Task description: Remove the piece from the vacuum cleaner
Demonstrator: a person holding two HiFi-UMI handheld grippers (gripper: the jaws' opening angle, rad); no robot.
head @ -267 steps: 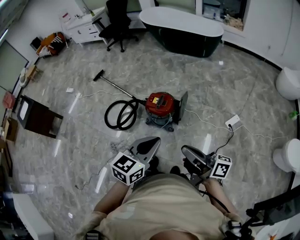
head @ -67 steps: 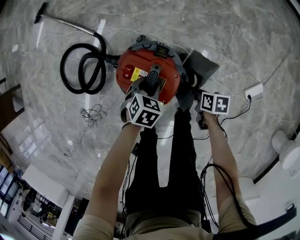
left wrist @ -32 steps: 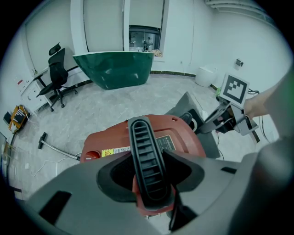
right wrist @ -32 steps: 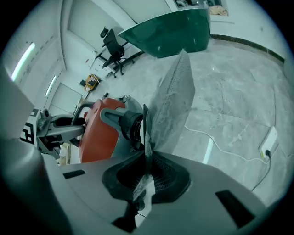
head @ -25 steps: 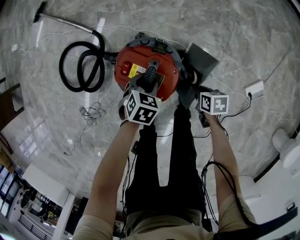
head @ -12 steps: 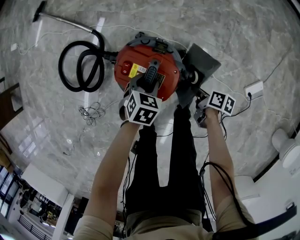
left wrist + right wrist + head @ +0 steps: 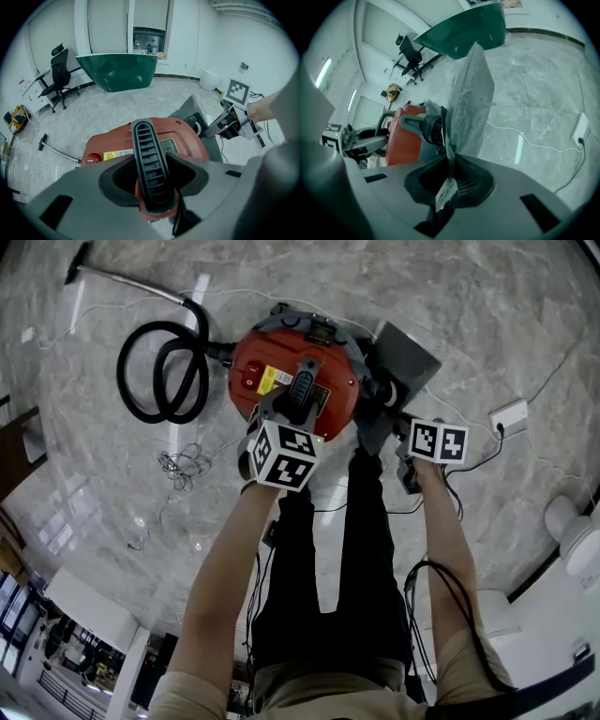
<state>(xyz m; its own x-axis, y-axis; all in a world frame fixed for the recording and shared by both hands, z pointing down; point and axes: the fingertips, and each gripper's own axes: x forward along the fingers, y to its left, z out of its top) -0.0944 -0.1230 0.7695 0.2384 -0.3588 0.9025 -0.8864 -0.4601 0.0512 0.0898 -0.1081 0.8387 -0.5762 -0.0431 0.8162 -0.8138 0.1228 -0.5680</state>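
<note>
Two grips set, piece still on

Bracing the vacuum [image 7: 272, 362] by its black ribbed handle [image 7: 146, 154] with the left gripper [image 7: 154, 183], pads pressed against both sides of that handle, unchanged from a second ago. Pinching the thin near edge of the grey piece [image 7: 474, 101] with the right gripper [image 7: 449, 183], jaws nearly together on the fabric fold, pale tag hanging below the pinch.

Rolled the right wrist within the last second: told by the marker cube, tilted half a second back and squared again now in the head view, at much the same spot off the vacuum's right flank. Twisted, then, rather than pulled. Piece itself barely shifted, still joined to the black collar [image 7: 432, 126] at the vacuum's side, standing on edge there and reaching out over the floor [image 7: 487, 324], opposite the coiled hose [image 7: 123, 379].

Read as testing or loosening the joint at the collar, not yet parting it. Removal still ahead. Next, probably a firmer pull away from the body while bracing with the left, or more twisting if locked by a turn-fit. Worth watching for fabric slipping out of the narrow pinch, and for the vacuum shifting or tipping under a weak brace.
</note>
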